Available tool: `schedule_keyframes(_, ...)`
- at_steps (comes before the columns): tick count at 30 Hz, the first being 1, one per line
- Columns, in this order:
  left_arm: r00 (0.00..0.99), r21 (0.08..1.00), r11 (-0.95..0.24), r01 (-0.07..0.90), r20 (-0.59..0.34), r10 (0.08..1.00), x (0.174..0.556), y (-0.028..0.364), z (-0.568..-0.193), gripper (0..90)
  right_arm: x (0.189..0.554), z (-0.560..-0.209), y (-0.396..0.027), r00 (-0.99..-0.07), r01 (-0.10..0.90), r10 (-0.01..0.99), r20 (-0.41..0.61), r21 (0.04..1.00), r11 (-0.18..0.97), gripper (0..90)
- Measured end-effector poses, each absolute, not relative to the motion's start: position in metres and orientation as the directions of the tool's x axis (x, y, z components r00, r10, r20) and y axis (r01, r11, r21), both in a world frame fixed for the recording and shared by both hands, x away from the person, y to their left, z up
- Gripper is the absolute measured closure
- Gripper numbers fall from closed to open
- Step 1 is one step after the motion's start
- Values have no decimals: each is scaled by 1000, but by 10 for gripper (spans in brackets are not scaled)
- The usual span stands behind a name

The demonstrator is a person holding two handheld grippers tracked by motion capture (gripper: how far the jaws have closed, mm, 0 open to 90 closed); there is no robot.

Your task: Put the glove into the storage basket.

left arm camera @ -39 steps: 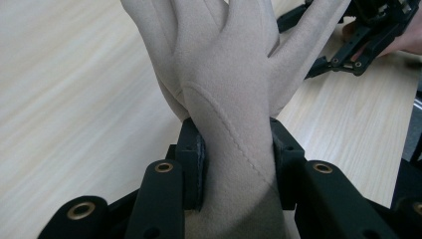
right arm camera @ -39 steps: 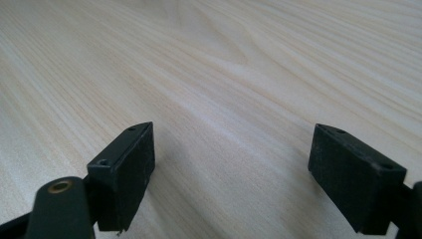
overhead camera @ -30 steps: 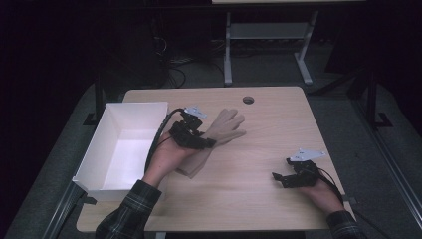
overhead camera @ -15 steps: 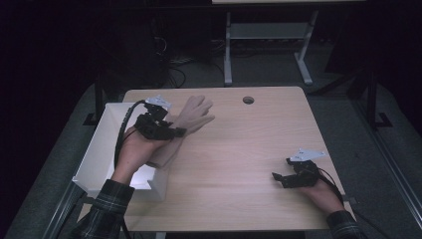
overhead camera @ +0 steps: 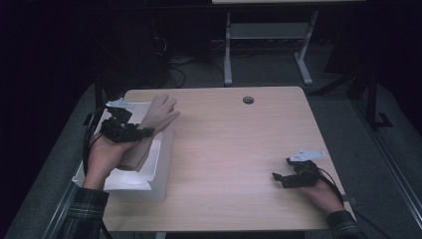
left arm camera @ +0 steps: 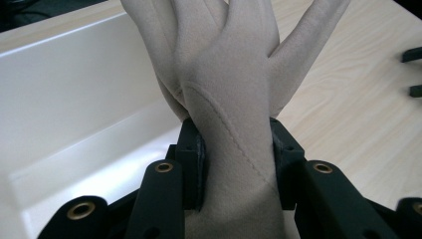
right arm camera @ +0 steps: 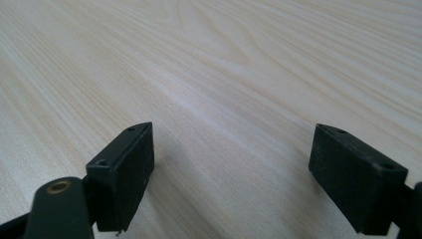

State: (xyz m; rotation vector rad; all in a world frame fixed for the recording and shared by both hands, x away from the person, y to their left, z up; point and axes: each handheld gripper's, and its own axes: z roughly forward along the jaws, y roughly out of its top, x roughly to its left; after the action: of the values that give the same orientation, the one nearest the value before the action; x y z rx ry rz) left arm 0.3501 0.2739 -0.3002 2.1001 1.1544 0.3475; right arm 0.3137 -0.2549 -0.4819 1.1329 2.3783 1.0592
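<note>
We wear dark plaid flannel sleeves (overhead camera: 84,211) on both forearms, cuffs ending at the wrists. In each hand we carry a black, matte, angular two-fingered left gripper (overhead camera: 130,132) and its twin, the black right gripper (overhead camera: 280,177), each topped with a pale grey three-cornered plate (overhead camera: 307,154) and trailing a thin black cable (overhead camera: 89,144). Our fingers (right arm camera: 124,174) are flat rectangular black blocks with small screw holes, mounted on black link arms pinned with brass-coloured rivets (left arm camera: 163,167).
</note>
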Motion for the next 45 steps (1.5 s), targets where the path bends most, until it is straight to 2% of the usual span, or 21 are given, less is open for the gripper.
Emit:
schedule_keyframes(15,438,648,-293,703,-69,897,354,311,-352,653,314,-482,-255,-643,542,764,41,729,417,176)
schedule_keyframes(31,415,593,-291,751,-81,906,366,313,-408,646,314,-482,-255,-643,542,764,41,729,417,176)
schedule_keyframes(37,409,582,-296,758,-70,910,367,311,-415,636,314,-482,-255,-643,542,764,41,729,417,176)
schedule_keyframes(41,402,576,-291,764,-73,913,367,313,-416,580,314,-482,-255,-643,542,764,41,729,417,176)
schedule_keyframes(44,397,557,-282,781,-93,913,370,313,-421,455,314,-482,-255,-643,542,764,41,729,417,176)
schedule_keyframes(45,398,552,-289,782,-85,913,370,313,-422,455,314,-482,-255,-643,542,764,41,729,417,176)
